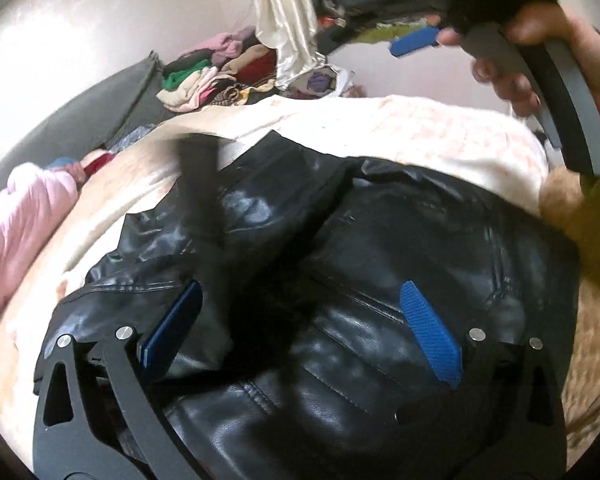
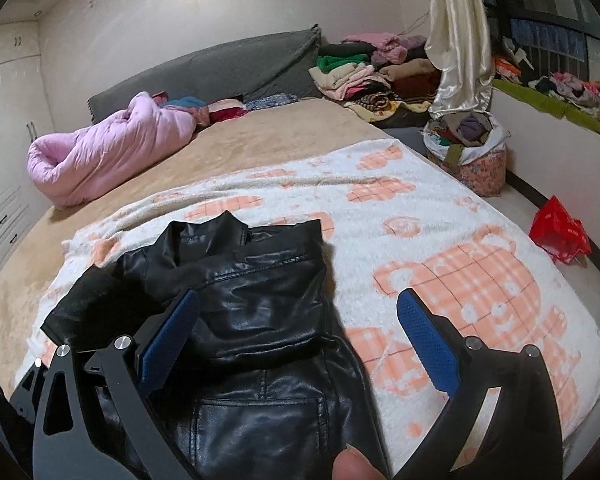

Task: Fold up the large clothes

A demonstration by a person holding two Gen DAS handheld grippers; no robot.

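A pink quilt (image 2: 100, 152) lies rolled at the far left of the bed (image 2: 260, 136), on its tan cover. Nearer, a black leather jacket (image 2: 256, 308) lies partly folded on a white blanket (image 2: 440, 216) with orange checks. The left gripper (image 1: 300, 324) hangs over the jacket, jaws spread wide, nothing between the blue pads. The right gripper (image 2: 300, 340) hangs over the jacket's right edge, jaws likewise released and empty, its left pad above the leather, its right above the blanket. A hand (image 1: 540, 60) holds it. Further right, folded clothes (image 2: 364, 76) pile beside a basket (image 2: 472, 160), and a red bag (image 2: 560, 236) lies on the floor.
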